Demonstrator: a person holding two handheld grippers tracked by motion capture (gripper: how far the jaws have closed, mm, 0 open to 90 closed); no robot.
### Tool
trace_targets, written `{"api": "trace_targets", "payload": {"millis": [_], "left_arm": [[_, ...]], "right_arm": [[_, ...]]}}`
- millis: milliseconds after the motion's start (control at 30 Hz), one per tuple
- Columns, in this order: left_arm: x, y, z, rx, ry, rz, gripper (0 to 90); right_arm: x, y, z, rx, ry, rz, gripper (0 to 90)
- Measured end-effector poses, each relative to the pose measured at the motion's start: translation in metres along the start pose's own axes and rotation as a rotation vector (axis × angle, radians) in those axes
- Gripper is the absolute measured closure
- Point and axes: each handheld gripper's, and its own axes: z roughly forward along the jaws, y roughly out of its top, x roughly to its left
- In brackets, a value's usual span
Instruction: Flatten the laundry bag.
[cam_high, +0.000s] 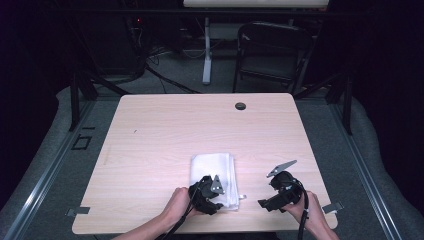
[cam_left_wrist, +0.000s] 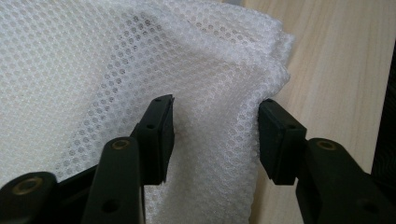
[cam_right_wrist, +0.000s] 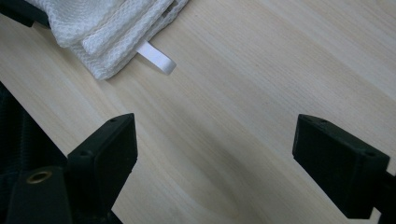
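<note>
Left gripper (cam_left_wrist: 215, 135) jaws astride folded cloth (cam_left_wrist: 140, 60)

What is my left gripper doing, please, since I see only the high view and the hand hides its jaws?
Observer: In the left gripper view, the left gripper has its jaws open around a raised fold of the white mesh cloth, with cloth between them.
Operator: Thank you. Are the right gripper's jaws holding anything?
Observer: No; the right gripper is wide open over bare table.
Operator: Is there anything at the cloth's edge near it?
Observer: Yes, a small white loop tab sticks out from the folded layers and lies flat on the wood.
</note>
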Motion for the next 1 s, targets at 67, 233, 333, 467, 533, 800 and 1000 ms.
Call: {"api": "trace_targets", "payload": {"millis": [67, 233, 333, 467, 533, 800, 1000], "left_arm": [[0.002, 0.0, 0.0, 0.0, -0.014, -0.003, 59.0], [0.006, -0.002, -0.001, -0.016, -0.04, -0.014, 66.2], [0.009, -0.004, -0.001, -0.032, -0.056, -0.031, 70.1], [0.012, -0.006, -0.002, -0.052, -0.072, -0.053, 78.1], [0.013, -0.006, -0.002, -0.056, -0.073, -0.056, 80.2], [0.013, -0.008, -0.005, -0.077, -0.069, -0.046, 84.9], [0.013, -0.009, -0.007, -0.091, -0.067, -0.036, 85.9]], "right_arm": [[0.002, 0.001, 0.001, -0.001, 0.003, -0.003, 17.3], [0.005, 0.003, 0.003, 0.007, 0.004, -0.021, 23.2], [0.007, 0.004, 0.004, 0.011, 0.002, -0.033, 31.7], [0.011, 0.007, 0.006, 0.011, 0.01, -0.049, 40.6], [0.014, 0.009, 0.007, 0.009, 0.014, -0.053, 48.0], [0.033, 0.023, 0.017, 0.017, 0.023, -0.114, 79.9], [0.047, 0.04, 0.033, 0.024, 0.045, -0.177, 90.0]]}}
